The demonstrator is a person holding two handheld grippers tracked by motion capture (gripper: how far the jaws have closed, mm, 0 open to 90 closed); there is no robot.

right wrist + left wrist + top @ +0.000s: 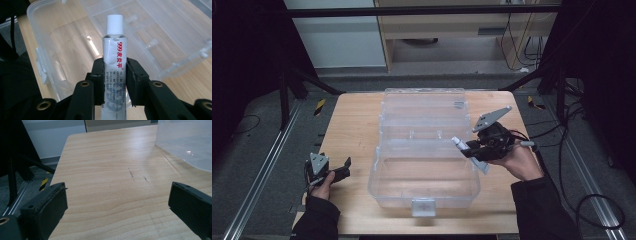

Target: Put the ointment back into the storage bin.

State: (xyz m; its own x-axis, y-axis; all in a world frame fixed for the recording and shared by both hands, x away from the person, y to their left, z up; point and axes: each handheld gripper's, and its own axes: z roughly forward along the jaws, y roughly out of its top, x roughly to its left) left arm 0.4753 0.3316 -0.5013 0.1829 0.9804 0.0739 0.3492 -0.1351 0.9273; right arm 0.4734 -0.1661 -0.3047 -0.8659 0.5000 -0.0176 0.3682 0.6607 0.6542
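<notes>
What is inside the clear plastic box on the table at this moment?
The clear plastic box looks empty: through its bottom I see bare wood. The right tool holds a white tube at its right rim. The tube's lower end is covered by the jaws.

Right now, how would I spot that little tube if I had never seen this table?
Find the clear plastic box lying open on the wooden table. Over its right edge, the right claw pinches a small tube: white, with a ribbed white cap and red print.

On your ointment tube (pixel 113 65) you can read red print, "999" followed by Chinese characters; the smaller print below is illegible.
</notes>
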